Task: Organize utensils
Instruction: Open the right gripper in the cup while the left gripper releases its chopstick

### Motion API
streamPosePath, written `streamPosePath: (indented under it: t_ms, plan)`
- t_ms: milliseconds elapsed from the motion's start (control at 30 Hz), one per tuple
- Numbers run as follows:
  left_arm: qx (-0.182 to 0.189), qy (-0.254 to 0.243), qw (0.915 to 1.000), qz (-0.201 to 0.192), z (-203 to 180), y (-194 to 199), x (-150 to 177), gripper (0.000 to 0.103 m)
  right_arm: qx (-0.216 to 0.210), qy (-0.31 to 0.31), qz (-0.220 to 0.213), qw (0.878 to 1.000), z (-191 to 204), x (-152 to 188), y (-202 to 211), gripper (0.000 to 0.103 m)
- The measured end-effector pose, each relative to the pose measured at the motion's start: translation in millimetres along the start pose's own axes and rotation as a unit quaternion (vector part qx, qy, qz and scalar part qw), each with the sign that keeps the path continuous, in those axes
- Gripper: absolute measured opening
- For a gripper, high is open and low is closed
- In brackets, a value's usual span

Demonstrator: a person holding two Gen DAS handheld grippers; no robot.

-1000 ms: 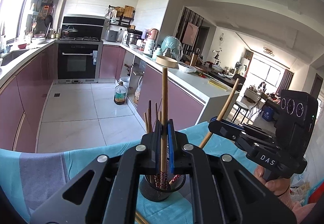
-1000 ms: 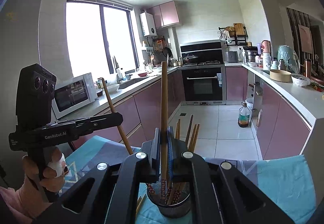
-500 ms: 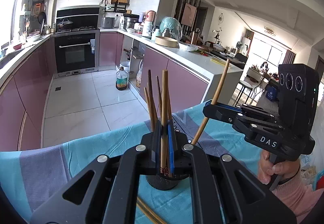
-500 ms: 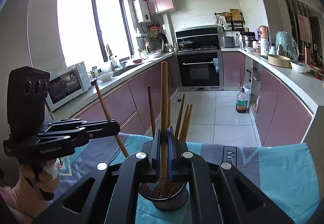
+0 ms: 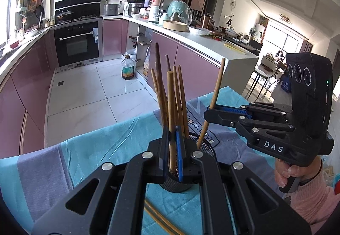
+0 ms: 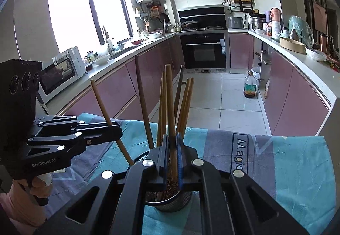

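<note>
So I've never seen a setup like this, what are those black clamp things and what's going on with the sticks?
There is no robot here. A person holds a black hand-held gripper in each hand, and each one carries a wide-angle camera looking along its jaws. One picture comes from the left gripper, which also sees the right gripper off to its side. The other picture comes from the right one, which in turn sees the left.

Each gripper's jaws are shut on one wooden chopstick, the other chopstick being in the right gripper. Both are poised over a black mesh holder that already has several chopsticks standing in it. The holder sits on a teal and grey cloth, where more chopsticks lie loose.
</note>
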State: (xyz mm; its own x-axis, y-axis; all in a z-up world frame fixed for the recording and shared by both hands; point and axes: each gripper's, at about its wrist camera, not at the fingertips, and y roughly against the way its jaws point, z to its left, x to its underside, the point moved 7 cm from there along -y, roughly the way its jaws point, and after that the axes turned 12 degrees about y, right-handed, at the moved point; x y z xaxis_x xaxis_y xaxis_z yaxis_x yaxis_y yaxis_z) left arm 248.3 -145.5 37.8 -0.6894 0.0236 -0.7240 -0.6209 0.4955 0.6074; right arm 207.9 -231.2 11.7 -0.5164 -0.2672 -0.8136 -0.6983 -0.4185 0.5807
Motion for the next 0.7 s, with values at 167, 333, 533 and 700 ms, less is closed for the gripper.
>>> streamPosePath:
  t_ms: [167,333,533,700]
  plan:
    - [-0.009,0.01,0.9999,0.002,7,-13,-7,0.008,0.002,-0.013,0.002,1.0,-7,1,-8,0.007]
    - [-0.014,0.021,0.9997,0.006,13,-22,-6,0.008,0.002,-0.02,0.001,1.0,-9,2,-10,0.007]
    - [-0.015,0.028,0.9995,0.008,21,-26,-1,0.008,0.003,-0.02,-0.004,1.0,-7,3,-8,0.016]
    - [-0.024,0.033,0.9991,-0.006,22,-22,3,0.01,0.005,-0.02,-0.013,1.0,-5,5,-4,0.026]
